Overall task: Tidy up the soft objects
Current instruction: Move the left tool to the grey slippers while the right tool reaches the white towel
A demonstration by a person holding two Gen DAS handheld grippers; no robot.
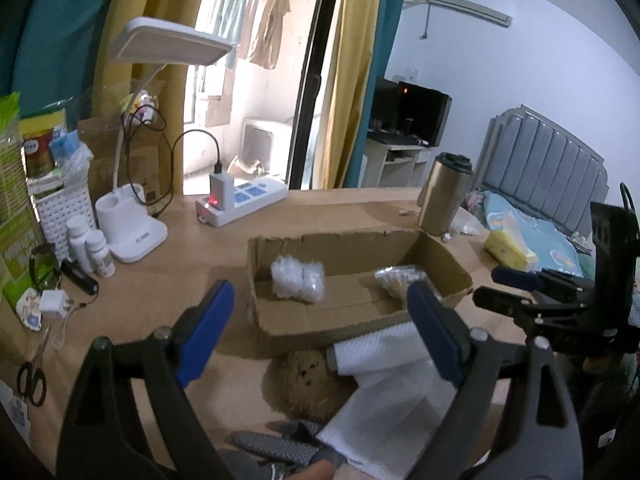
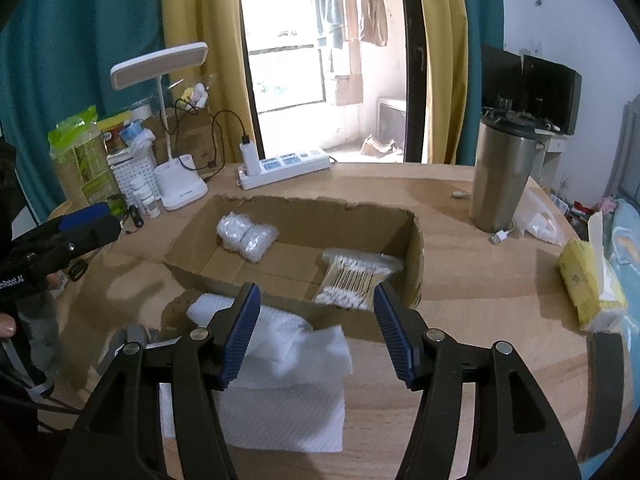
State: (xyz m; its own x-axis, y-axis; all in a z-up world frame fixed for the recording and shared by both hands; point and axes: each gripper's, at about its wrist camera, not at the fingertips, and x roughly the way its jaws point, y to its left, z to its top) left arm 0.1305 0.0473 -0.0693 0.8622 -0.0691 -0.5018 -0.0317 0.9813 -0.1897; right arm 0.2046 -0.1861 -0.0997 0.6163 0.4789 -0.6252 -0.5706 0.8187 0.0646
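On the wooden surface, at nine o'clock from the open brown cardboard box, my left gripper hangs with jaws apart and empty. Inside the box lie a clear bubble-wrap bundle at ten o'clock and a clear packet of cotton swabs at four. At six o'clock, just outside its near wall, a fuzzy brown plush and folded white foam sheets wait. My right gripper hovers over the sheets, jaws apart, holding nothing. I judge sorting half done; next I must lower and pinch a sheet gently.
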